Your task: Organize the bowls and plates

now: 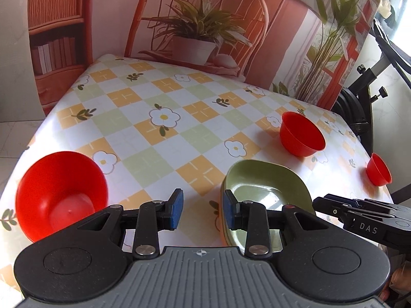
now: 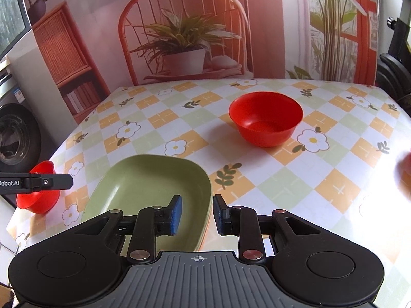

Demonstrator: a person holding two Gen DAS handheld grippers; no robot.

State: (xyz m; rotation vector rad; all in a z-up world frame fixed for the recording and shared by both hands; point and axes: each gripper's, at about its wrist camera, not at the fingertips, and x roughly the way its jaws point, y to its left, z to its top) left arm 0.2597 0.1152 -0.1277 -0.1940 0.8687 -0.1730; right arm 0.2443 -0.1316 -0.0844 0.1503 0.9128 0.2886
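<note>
The left hand-held gripper [image 1: 203, 209] hovers low over the near edge of the tabletop [image 1: 164, 97], its 2 blue-padded fingers [image 1: 177, 208] spread apart with nothing between them. Its right finger sits just at the left rim of the green plate [image 1: 267, 192], a rounded rectangular dish that appears to rest on a second one of the same shape, though the stack is partly hidden.

The right hand-held gripper [image 2: 196, 213] is also open and empty; its left finger hangs over the inside of the green plate [image 2: 149, 184] and its right finger is just outside the plate's right rim, so the rim lies between them, not clamped.

3 red bowls stand upright and well apart on the checked, flowered cloth. The left red bowl [image 1: 60, 195] is near the left edge of the tabletop, beside the left hand-held gripper. The middle red bowl [image 2: 265, 118] sits beyond the plate, toward the far right. The small red bowl [image 1: 379, 169] is at the right edge. A printed backdrop [image 2: 185, 33] of a chair and potted plant stands behind the tabletop.
</note>
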